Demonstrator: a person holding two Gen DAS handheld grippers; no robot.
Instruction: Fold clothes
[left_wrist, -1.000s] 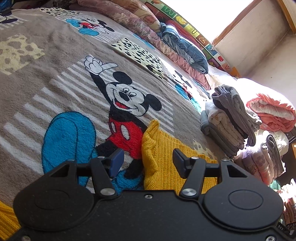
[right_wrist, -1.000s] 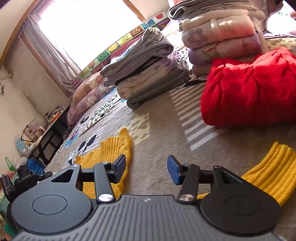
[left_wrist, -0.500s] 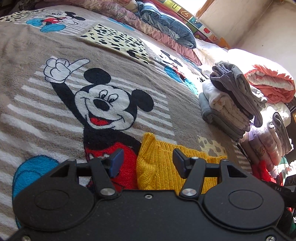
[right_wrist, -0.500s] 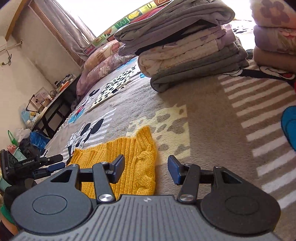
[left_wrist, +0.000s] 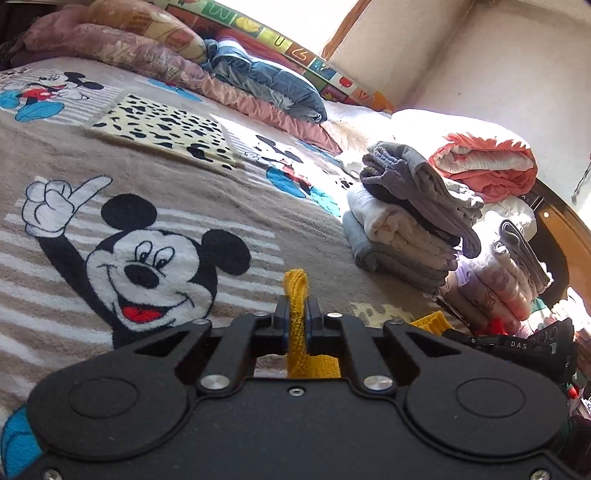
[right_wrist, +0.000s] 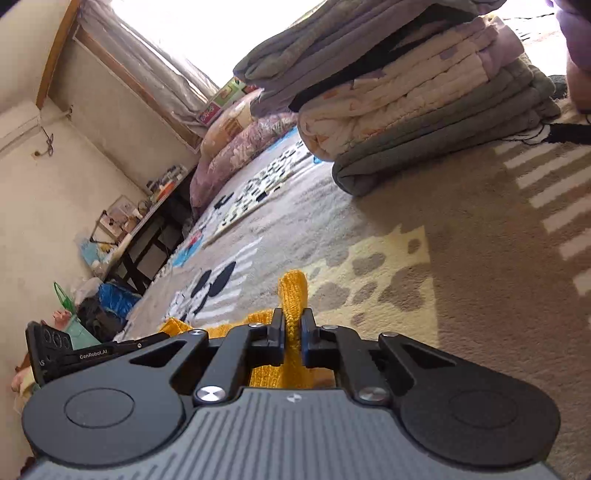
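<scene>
Both grippers have closed since the earlier frame: left gripper (left_wrist: 296, 314) and right gripper (right_wrist: 291, 328) each pinch a fold of the yellow knit sweater (left_wrist: 295, 295), likely two edge points for lifting it into a fold. Sweater lies near, on the cartoon-mouse blanket (left_wrist: 166, 173); folded stacks (left_wrist: 402, 229) far right, pillows (left_wrist: 147, 51) by the far window.

Right gripper (right_wrist: 292, 332) pinching yellow knit (right_wrist: 293, 295)

"DAS" is printed in white on the right gripper (left_wrist: 532, 345), low at right in the left wrist view. "GenRobot.AI" stands on the left gripper (right_wrist: 94, 356), low at left in the right wrist view.
</scene>
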